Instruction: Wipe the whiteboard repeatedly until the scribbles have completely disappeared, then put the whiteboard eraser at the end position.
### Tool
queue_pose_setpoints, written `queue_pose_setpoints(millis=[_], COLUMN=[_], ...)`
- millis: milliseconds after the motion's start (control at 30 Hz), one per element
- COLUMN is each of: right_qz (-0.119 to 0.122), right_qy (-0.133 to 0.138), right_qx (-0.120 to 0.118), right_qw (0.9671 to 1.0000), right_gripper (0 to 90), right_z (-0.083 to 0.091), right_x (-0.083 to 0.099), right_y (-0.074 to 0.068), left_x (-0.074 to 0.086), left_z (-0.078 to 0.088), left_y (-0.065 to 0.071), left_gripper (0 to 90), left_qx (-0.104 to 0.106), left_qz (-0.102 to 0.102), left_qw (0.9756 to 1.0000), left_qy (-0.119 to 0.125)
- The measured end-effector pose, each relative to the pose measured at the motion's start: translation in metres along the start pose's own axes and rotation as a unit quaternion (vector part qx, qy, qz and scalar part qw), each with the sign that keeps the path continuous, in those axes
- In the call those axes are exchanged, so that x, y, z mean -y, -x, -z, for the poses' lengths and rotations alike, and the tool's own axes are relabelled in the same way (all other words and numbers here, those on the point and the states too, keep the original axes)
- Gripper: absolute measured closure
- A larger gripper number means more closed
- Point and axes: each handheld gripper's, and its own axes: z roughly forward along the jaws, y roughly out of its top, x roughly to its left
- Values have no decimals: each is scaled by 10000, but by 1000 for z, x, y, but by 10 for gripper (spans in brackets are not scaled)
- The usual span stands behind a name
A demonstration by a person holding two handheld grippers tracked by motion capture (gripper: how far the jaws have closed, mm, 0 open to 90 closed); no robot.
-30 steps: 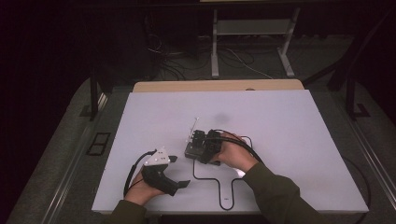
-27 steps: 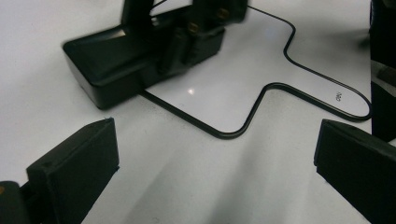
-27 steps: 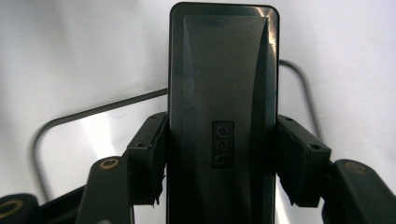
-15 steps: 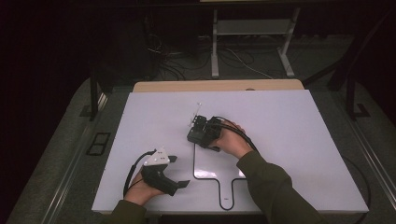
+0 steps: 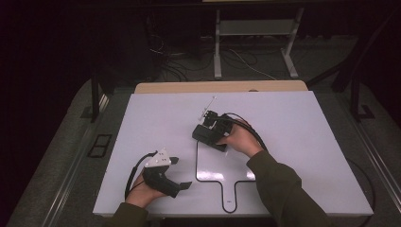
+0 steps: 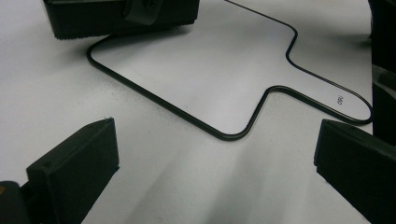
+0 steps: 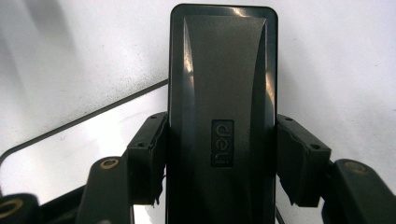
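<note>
- The right gripper [image 5: 204, 134] clamped a long black plastic box marked "deli" [image 7: 223, 116], perhaps a stapler, near the white tabletop's [image 5: 307, 142] centre.
- The left gripper [image 5: 182, 173], jaws wide and empty, rested at seven o'clock.
- Smooth sides might let it slip and drop.

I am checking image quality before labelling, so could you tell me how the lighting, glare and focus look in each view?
High view: the white table is brightly lit, the room behind nearly black. Left gripper view: soft shadows fall across the table, and the near jaws of the left tool look slightly soft. Right gripper view: glare streaks the glossy black eraser held in the right tool; its embossed logo stays readable.
</note>
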Motion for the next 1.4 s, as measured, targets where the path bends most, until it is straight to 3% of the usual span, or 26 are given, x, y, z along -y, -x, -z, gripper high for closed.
queue_pose_setpoints(millis=[200,433,700,867,1100,1400], right_qz=[-141,-362,-647,-845,-1210,-1317], right_qy=[256,407,469,456,406,172], right_qx=[-129,-119,35,209,316,423], right_qw=[9995,9984,9968,9952,9913,9902], right_gripper=[391,391,391,390,389,387], right_z=[9,15,29,31,16,-11], right_x=[3,6,7,7,12,14], right_y=[7,23,48,73,104,117], left_x=[1,1,1,1,2,2], left_z=[1,1,1,2,2,2], left_y=[0,0,0,-1,-2,-2], left_gripper=[0,0,0,0,0,0], left_qx=[-1,15,7,-20,-3,-16], left_qz=[-9,-28,-9,-4,6,17], left_qw=[10000,10000,10000,10000,10000,10000], left_qy=[3,14,53,59,89,83])
